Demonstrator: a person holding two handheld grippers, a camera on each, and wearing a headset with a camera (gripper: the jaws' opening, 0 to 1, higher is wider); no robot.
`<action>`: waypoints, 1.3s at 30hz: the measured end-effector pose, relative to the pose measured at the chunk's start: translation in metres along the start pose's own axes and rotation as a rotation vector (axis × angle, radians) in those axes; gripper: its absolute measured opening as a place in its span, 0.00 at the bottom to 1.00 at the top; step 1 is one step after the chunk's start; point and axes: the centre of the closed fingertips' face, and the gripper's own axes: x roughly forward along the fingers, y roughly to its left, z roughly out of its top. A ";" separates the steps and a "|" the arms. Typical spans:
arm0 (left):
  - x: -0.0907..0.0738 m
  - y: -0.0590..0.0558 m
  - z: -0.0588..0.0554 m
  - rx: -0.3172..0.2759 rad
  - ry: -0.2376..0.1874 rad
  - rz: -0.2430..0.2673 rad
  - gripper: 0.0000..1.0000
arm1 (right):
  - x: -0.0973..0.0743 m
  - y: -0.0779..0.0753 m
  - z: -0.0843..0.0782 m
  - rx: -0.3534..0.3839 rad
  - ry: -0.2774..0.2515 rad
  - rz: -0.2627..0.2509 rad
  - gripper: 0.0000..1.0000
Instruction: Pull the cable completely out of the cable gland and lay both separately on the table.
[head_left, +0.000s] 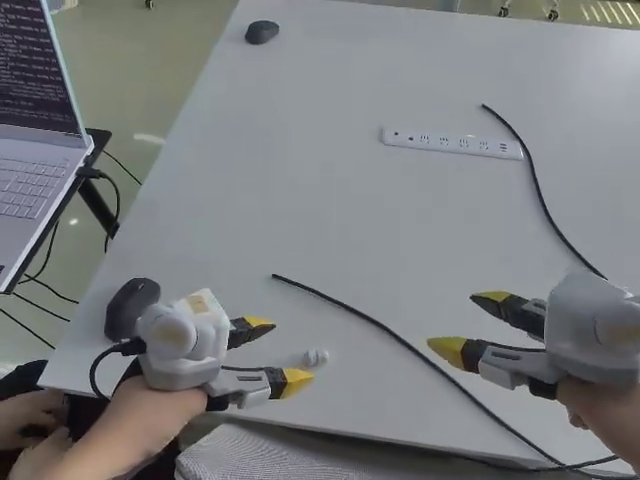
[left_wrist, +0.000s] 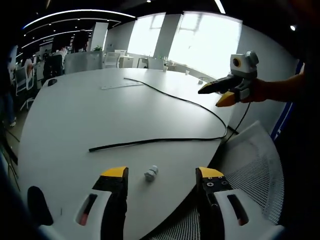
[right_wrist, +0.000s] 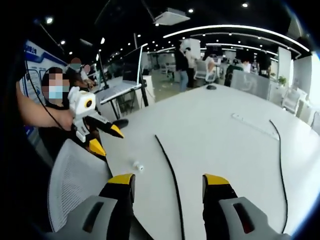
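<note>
– Two grippers on your head view? What do you have?
– Both, yes. My left gripper is low at the near edge of the white table, jaws spread, nothing between them. The cable gland, small and white, lies on the tabletop just past its yellow tips. My right gripper hangs over to the right, likewise spread and empty. The black cable lies between the two. Its free end is near the gland but apart from it, and the rest runs off toward the near right edge.
– Anything else up there?
– A white power strip well back, a dark mouse at the far end and a second mouse at the near left corner. A laptop stands off to the left of the table.
– Left gripper view?
– I look along my own jaws, wide apart, and the gland lies on the table between the tips, touching neither. The cable lies beyond it, clear of it, and bends at the table edge before running back up the table. The right gripper is in the air at upper right, jaws parted, gripping nothing.
– Right gripper view?
– My jaws are slack and wide here too, and the cable runs up the table between them. The gland lies beside its end, separate from it. The left gripper is beyond the gland at the table edge, parted and empty
</note>
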 end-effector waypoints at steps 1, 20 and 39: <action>-0.002 0.000 0.001 0.000 -0.001 0.008 0.56 | -0.002 0.000 -0.003 0.007 0.001 -0.002 0.54; -0.024 -0.005 0.000 -0.047 -0.003 0.041 0.71 | -0.029 0.011 -0.061 0.097 0.049 0.027 0.73; -0.024 -0.008 -0.002 -0.091 0.023 0.016 0.99 | -0.029 0.017 -0.069 0.154 0.061 0.095 0.99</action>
